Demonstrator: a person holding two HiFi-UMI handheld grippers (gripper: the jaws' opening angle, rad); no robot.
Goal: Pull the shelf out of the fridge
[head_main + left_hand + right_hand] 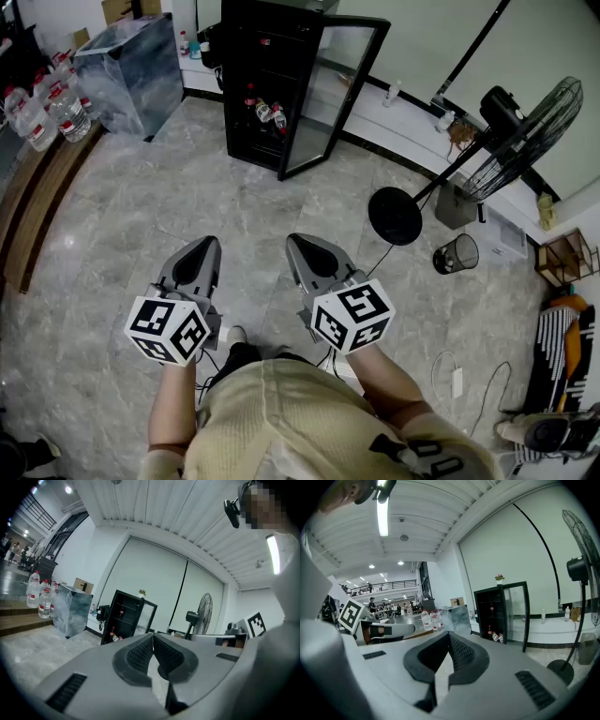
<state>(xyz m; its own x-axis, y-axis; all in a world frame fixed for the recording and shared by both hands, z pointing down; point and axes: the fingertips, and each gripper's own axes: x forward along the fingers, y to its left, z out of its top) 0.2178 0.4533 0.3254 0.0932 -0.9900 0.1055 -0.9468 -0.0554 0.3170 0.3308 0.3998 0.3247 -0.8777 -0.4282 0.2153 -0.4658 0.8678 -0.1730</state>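
Note:
A small black fridge [262, 84] stands on the floor far ahead, its glass door [333, 94] swung open to the right. Bottles [265, 111] lie on a lower shelf inside; the shelves themselves are hard to make out. The fridge [123, 617] also shows small in the left gripper view and the fridge [500, 611] in the right gripper view. My left gripper [207, 242] and right gripper [295, 240] hang side by side over the marble floor, well short of the fridge, both shut and empty. In the gripper views the left gripper [153, 634] and right gripper [448, 633] have their pads pressed together.
A standing fan [525, 122] with a round black base [395, 216] stands right of the fridge, a mesh bin [456, 253] beside it. A grey crate [131, 66] and water bottles [47, 108] on a wooden step sit at left. Cables trail on the floor at right.

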